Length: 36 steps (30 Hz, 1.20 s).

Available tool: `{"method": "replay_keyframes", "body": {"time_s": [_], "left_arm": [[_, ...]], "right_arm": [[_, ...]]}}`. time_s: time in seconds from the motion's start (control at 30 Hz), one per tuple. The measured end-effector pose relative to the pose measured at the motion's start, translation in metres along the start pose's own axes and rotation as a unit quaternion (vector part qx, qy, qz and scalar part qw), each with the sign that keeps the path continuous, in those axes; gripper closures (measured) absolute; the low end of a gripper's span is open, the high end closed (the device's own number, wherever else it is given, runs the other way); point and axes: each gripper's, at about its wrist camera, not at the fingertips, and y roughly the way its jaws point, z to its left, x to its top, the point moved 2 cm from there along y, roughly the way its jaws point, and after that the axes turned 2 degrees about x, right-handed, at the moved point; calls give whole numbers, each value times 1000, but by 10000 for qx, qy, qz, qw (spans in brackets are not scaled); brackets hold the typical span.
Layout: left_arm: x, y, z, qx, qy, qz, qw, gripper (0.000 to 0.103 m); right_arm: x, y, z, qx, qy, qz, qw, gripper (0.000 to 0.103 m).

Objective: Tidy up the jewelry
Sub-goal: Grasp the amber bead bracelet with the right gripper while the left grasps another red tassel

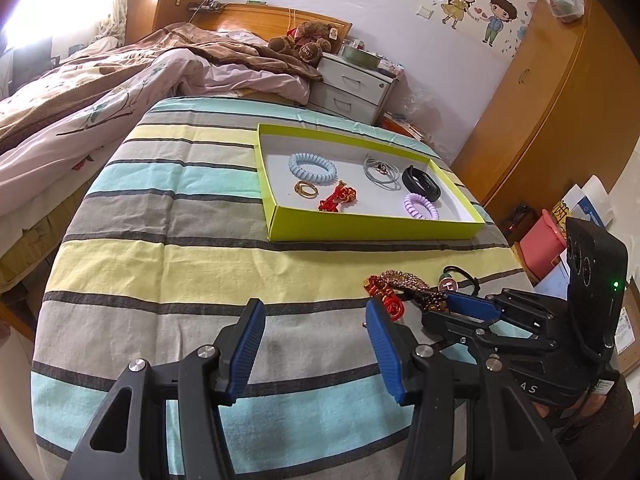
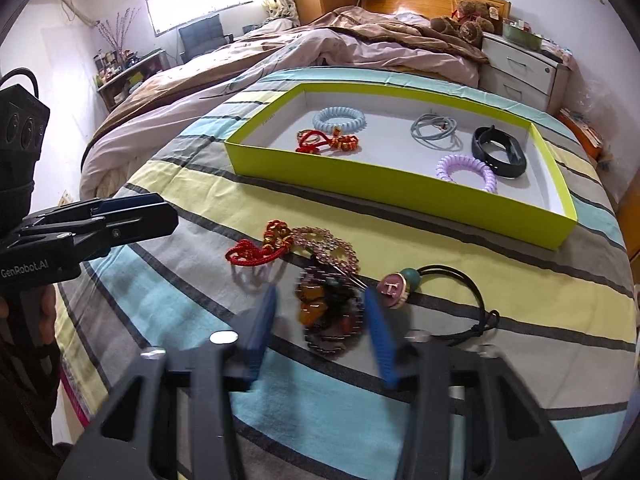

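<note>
Multicoloured beaded bracelet (image 2: 330, 314) lying on striped bedcover (image 2: 520, 280), between blurred blue pads of right gripper (image 2: 326, 328), contact indeterminable. Left gripper (image 1: 316, 348), marked "GenRobot.AI", spread wide, empty. At twelve o'clock, lime-green cardboard tray (image 2: 400, 196) containing blue spiral hair tie (image 2: 339, 119), lilac spiral hair tie (image 2: 466, 172), black wristband (image 2: 498, 152).

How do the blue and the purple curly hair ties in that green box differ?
The blue spiral hair tie looks larger than the purple spiral hair tie, though the lens distorts. The blue one lies toward the far left of the green box, beside a red knotted cord; the purple one lies near the front wall on the right, next to a black wristband. Both are coiled rings lying flat.
</note>
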Motion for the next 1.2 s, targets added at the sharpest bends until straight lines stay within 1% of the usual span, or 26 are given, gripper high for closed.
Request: {"method": "replay_keyframes", "body": {"time_s": [0.17,0.2,0.33,0.47,0.63,0.73,0.87,1.0,1.2], "left_arm": [[0,5,-3,-51,39,44,10000,51],[0,5,-3,-51,45,53,10000,51],[-1,8,-6,-69,86,105,9999,51],[-2,11,-10,-132,112,131,9998,51],[-2,17,-14,-167,170,227,9995,51],[-3,21,-20,-213,234,282,9991,51],[-4,27,-27,-227,320,367,9986,51],[-6,33,-35,-295,416,441,9977,51],[-4,39,-44,-223,531,502,9971,51]], "right_arm": [[-4,-5,-5,-10,96,-78,9999,72],[-4,-7,-5,-2,109,-92,9999,74],[-14,-16,-11,103,233,-122,9996,74],[-24,-26,-19,118,357,-163,9992,74],[-35,-38,-35,-57,651,-239,9976,74],[-38,-44,-45,-263,792,-313,9960,74],[-41,-50,-56,-243,1010,-386,9938,74],[-42,-52,-56,-186,1011,-426,9938,74],[-41,-55,-57,-109,1057,-516,9930,74]]}}
